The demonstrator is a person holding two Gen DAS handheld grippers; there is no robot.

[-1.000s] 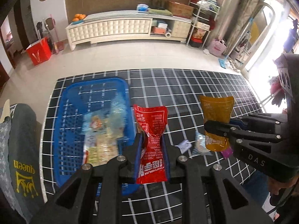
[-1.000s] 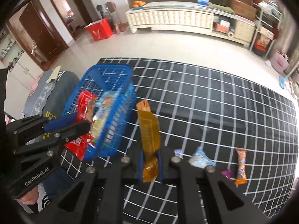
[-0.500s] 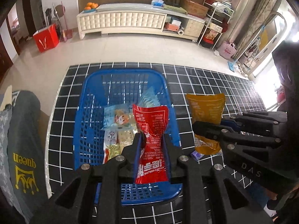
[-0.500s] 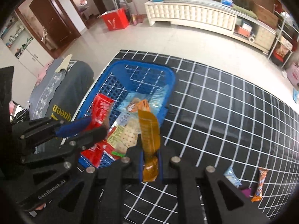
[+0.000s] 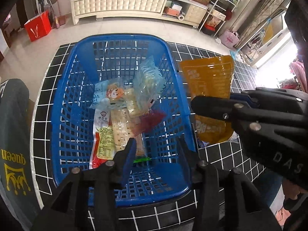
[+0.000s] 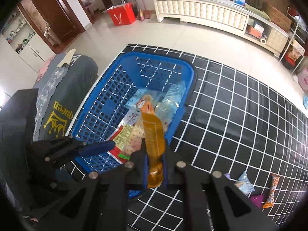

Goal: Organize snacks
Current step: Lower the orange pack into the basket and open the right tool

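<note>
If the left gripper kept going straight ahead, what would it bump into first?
Probably the pile of snack packets in the blue basket. The left gripper hangs over the basket with open, empty jaws, pointing down at them. Depth is hard to judge, so it might reach the basket floor first.

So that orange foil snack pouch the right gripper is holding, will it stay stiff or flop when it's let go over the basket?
The orange foil snack pouch probably flops: it bends above the right gripper. It looks light, pinched at one end without sagging far. Released, it would likely land flat on the packets in the blue plastic basket rather than stand.
</note>
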